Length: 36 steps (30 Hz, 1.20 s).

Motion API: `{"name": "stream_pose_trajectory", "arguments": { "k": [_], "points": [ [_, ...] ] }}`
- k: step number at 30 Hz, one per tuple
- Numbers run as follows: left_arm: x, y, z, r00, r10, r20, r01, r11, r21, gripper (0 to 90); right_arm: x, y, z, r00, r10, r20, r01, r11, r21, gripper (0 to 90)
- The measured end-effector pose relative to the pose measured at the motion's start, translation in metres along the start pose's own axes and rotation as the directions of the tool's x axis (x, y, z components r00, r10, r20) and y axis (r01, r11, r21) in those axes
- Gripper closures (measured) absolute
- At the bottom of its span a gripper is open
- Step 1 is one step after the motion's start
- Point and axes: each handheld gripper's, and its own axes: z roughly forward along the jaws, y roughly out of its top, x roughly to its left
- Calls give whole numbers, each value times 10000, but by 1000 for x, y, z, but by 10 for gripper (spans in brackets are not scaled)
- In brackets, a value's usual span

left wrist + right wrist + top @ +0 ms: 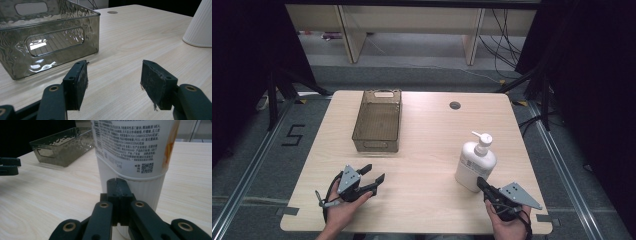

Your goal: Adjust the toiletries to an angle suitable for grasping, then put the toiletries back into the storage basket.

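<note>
Right gripper (117, 195), jaws closed and empty, touches the pump bottle (475, 164) base; pushing forward risks toppling it. Left gripper (113, 83) is wide open, empty.

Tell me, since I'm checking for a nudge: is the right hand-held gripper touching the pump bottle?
Cannot tell. In the right gripper view the shut right hand-held gripper sits right at the pump bottle, but neither contact nor a gap shows plainly.

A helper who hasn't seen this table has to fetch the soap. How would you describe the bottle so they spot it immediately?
Start at the light wooden table and look to its right half, near the front edge. The pump bottle stands upright there, just ahead of the right tool, whose jaws are closed. It is white and opaque with a pump on top, unlike the smoky transparent bin at the back left.
</note>
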Motion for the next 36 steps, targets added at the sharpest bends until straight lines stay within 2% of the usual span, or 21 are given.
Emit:
{"name": "stream_pose_trajectory", "arguments": {
  "k": [3,4,7,8,13,14,15,16,18,20,22,23,24,26,27,29,31,33,34,35,36],
  "points": [
    [-1,0,1,10000,0,51,0,10000,-10,371,-4,0,-1,9996,99,255,-104,9997,199,900],
    [-2,0,1,10000,-39,73,39,10000,12,371,-6,-1,1,9997,70,215,-68,9999,-81,900],
    [-3,1,1,9999,-85,138,85,10000,-3,368,-5,-1,-1,9984,435,373,-438,9990,94,896],
    [-4,2,2,9998,-155,146,156,9998,-91,366,-7,-2,-3,9990,365,238,-365,9993,-30,851],
    [-4,5,2,9993,-288,228,296,9990,-335,353,-12,-7,-11,9984,391,411,-370,9980,-513,753],
    [-6,7,1,9990,-376,230,387,9981,-476,352,-18,-11,-18,9950,675,741,-622,9955,-717,714],
    [-6,7,1,9990,-376,230,387,9981,-476,352,-18,-11,-18,9950,675,741,-622,9955,-717,714],
    [-8,9,0,9993,-322,188,333,9975,-625,352,-26,-16,-24,9906,719,1161,-553,9886,-1400,695],
    [-10,11,-1,9993,-262,248,280,9967,-766,351,-33,-18,-31,9813,974,1663,-725,9861,-1498,671],
    [-11,12,0,9993,-252,281,274,9961,-837,351,-40,-19,-32,9799,906,1776,-598,9833,-1718,658],
    [-13,12,0,9992,-264,305,289,9959,-855,351,-50,-21,-37,9673,1285,2187,-857,9770,-1952,654],
    [-13,12,0,9991,-274,325,301,9958,-864,351,-55,-21,-39,9652,1217,2315,-747,9765,-2020,654],
    [-14,12,-1,9993,-282,247,300,9968,-747,351,-59,-22,-44,9492,1486,2774,-975,9770,-1896,653],
    [-14,13,0,9992,-303,276,327,9956,-881,350,-63,-23,-42,9519,1488,2677,-898,9712,-2206,650],
    [-15,14,-1,9993,-302,220,320,9960,-835,350,-63,-22,-42,9482,1532,2782,-929,9715,-2181,649],
    [-16,15,-1,9994,-274,215,291,9959,-861,350,-64,-23,-40,9513,1413,2741,-820,9728,-2167,646],
    [-21,20,-1,9996,-84,285,109,9959,-898,352,-62,-23,-34,9485,1511,2785,-1055,9794,-1719,611],
    [-30,28,1,9989,19,475,28,9951,-987,353,-63,-24,-28,9445,1441,2952,-1030,9833,-1503,581],
    [-33,32,2,9983,128,570,-69,9948,-1020,354,-64,-24,-22,9477,1460,2839,-1083,9836,-1444,571],
    [-38,36,4,9971,154,751,-64,9929,-1186,355,-66,-24,-21,9467,1161,3005,-833,9893,-1195,562],
    [-38,36,4,9971,154,751,-64,9929,-1186,355,-65,-24,-17,9456,1319,2975,-994,9876,-1218,548]
  ]
}}
